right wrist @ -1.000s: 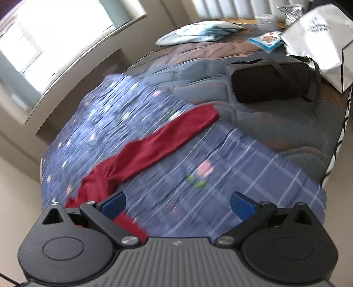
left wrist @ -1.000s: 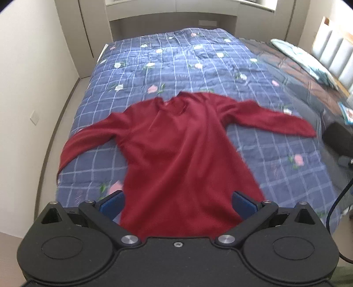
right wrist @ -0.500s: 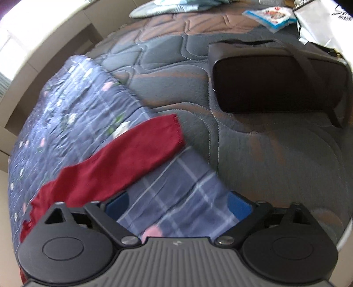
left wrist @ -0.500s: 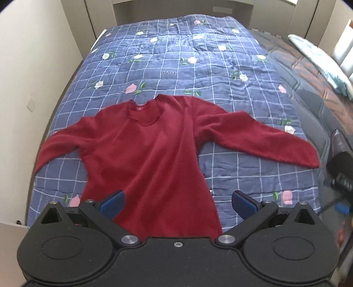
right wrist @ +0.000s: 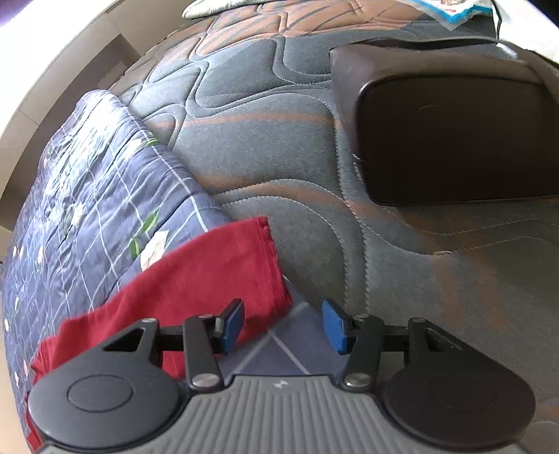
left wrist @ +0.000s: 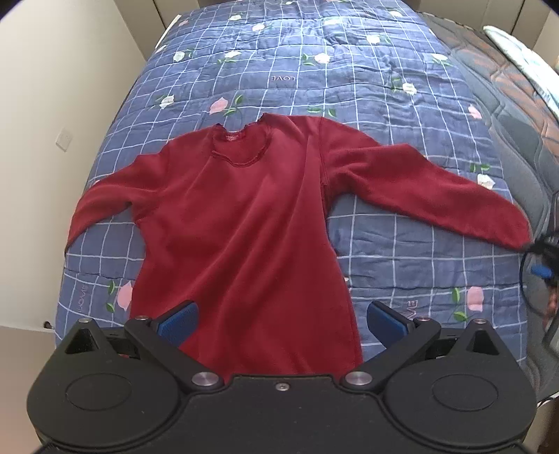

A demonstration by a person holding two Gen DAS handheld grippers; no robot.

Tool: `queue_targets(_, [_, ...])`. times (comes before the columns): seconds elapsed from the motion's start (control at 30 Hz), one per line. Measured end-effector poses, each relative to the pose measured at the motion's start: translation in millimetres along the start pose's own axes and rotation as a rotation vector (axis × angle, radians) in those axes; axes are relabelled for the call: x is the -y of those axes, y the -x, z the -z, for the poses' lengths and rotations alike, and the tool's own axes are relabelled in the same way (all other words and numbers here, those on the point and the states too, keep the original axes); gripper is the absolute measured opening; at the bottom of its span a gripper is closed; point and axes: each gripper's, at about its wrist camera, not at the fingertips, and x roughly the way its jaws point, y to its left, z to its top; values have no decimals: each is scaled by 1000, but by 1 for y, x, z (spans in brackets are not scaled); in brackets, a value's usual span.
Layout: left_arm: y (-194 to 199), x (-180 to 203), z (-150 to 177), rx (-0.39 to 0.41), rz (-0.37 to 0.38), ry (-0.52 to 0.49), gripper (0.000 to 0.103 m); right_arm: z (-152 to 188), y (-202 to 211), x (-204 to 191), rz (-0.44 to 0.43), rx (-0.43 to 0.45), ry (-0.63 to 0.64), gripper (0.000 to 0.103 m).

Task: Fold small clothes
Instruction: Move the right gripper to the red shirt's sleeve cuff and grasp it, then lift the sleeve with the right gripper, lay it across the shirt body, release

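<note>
The left tongs [left wrist: 281, 323] stand wide apart above the hem of the red sweater [left wrist: 251, 223], one blue pad over the cloth and the other over the quilt just beside the sweater's edge; nothing is pinched between them. The right tongs [right wrist: 283, 326] are half open and closing. Their left pad sits over the sweater's cuff [right wrist: 258, 265], the right pad over bare quilt, and the lower corner of the cuff lies in the gap; the pads do not press on it.

The sweater lies flat, front up, on a blue checked quilt [left wrist: 349, 73] printed with small flowers. Its body runs from the left tongs up to the neckline [left wrist: 237, 150], which points away from them. One sleeve [left wrist: 104, 199] spreads out to the quilt's left edge; the other sleeve [left wrist: 436, 195] stretches to the right, and its cuff reaches the quilt's right edge, where the right tongs show as a dark blur.

Beyond the sweater's right cuff the quilt ends and a grey stitched mattress [right wrist: 279, 146] begins. A dark bag [right wrist: 454, 132] rests on that mattress, well apart from the cuff. Farther off from the sweater, at the mattress's far side, lie a pale pillow [right wrist: 216, 5] and a blue-and-white packet [right wrist: 454, 8]. A cream wall [left wrist: 63, 104] stands past the sweater's left sleeve.
</note>
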Motion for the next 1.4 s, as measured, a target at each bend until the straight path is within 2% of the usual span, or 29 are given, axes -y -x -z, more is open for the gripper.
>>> queue_targets(0.07, [-1,-3,0,-5,-15,-1,102,-5,-9,0,-1,-5,-20,52])
queue_targets(0.2, [0,-14,-2,-6,-43,35,102,-12,-21,-6,17,0,-42,29])
queue_targets(0.33, [2,-26,-5,-1,-57,86,102,-13,-16,-23,57,19,45,11])
queue_targets(0.47, [0,-30,-9,6,-35,131,102,-24,7,-33,51,88,115,10])
queue_targets(0.63, [0,-26,-12,22,-7,131,102,-53,34,-31,43,177,69,9])
queue_targets(0.77, [1,-28,-14,39,16,140,102,-67,40,-39,8,166,110,9])
queue_targets(0.97, [4,-39,-13,61,36,183,102,-63,56,-68,-48,180,157,10])
queue_targets(1.13, [3,-57,-13,73,53,242,102,-54,82,-117,-155,210,253,10])
queue_targets(1.4, [-12,-101,-25,84,20,311,102,-23,117,-229,-315,226,453,10])
